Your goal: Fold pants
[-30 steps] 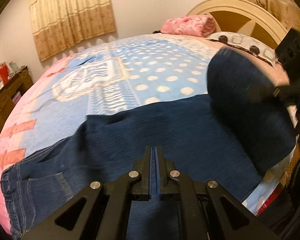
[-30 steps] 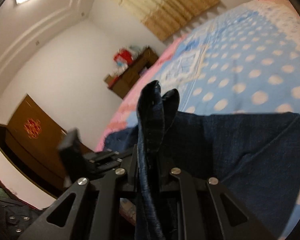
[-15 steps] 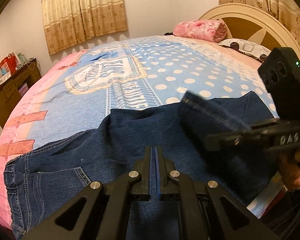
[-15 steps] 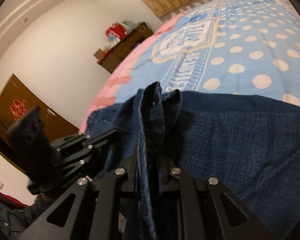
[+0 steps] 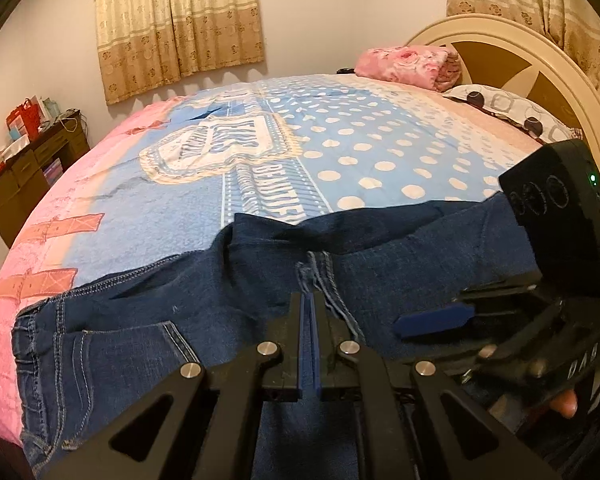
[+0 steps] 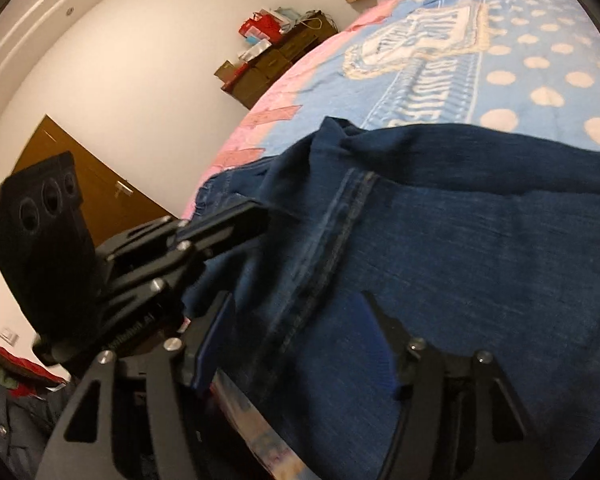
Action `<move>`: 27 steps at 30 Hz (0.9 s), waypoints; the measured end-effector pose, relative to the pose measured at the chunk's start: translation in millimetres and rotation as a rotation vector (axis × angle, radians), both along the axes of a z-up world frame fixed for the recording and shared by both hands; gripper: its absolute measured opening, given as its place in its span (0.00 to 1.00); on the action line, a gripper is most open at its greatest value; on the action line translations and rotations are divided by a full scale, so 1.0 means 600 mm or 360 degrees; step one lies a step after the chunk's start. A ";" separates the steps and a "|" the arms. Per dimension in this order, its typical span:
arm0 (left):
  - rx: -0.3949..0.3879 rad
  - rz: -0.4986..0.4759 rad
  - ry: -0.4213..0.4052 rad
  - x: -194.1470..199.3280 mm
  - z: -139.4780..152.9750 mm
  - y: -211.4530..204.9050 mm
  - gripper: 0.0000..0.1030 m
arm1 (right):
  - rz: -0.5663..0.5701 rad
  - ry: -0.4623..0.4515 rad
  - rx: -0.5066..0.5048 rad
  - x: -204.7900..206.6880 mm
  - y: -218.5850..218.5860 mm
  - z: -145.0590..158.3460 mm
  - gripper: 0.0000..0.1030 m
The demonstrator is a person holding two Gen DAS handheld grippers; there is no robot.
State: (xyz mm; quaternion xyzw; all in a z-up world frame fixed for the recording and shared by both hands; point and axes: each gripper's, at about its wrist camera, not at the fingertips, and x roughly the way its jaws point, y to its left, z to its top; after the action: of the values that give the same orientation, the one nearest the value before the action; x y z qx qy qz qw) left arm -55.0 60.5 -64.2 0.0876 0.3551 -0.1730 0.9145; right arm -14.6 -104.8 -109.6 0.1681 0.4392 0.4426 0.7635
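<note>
Dark blue jeans (image 5: 188,320) lie across the near edge of the bed, waist and back pocket at the left. The leg end is folded over the middle, its hem (image 5: 320,276) just ahead of my left gripper (image 5: 310,312). That gripper is shut with nothing between its blue pads and hovers low over the denim. My right gripper (image 6: 296,344) is open over the folded leg (image 6: 440,248), its fingers either side of a seam, holding nothing. It also shows in the left wrist view (image 5: 436,322), and the left gripper shows in the right wrist view (image 6: 240,220).
The bed (image 5: 340,152) has a blue dotted and pink cover. A pink folded blanket (image 5: 404,62) and a patterned pillow (image 5: 512,112) lie by the headboard. A dark wooden dresser (image 5: 24,172) with clutter stands at the left wall. Curtains (image 5: 180,24) hang behind.
My right gripper carried the leg end leftward over the jeans, laid it down and opened, letting the fabric go. The left gripper stayed shut and rose slightly.
</note>
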 end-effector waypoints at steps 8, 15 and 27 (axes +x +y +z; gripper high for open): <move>0.0064 -0.0214 0.0088 -0.037 -0.035 -0.079 0.03 | -0.0138 -0.0076 0.0004 -0.026 -0.122 0.038 0.65; 0.0178 -0.0218 0.0163 -0.024 -0.080 -0.101 0.03 | -0.0065 0.0139 0.0203 0.123 -0.132 0.082 0.75; 0.0000 0.0201 0.0162 0.057 -0.061 0.038 0.03 | 0.0321 0.0553 0.0250 0.291 0.071 0.062 0.75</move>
State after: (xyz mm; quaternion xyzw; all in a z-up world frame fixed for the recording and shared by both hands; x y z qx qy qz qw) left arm -21.1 83.6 -100.9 0.0561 0.4061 -0.1194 0.9043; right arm 159.8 -62.1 -72.2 0.2561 0.5429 0.5139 0.6128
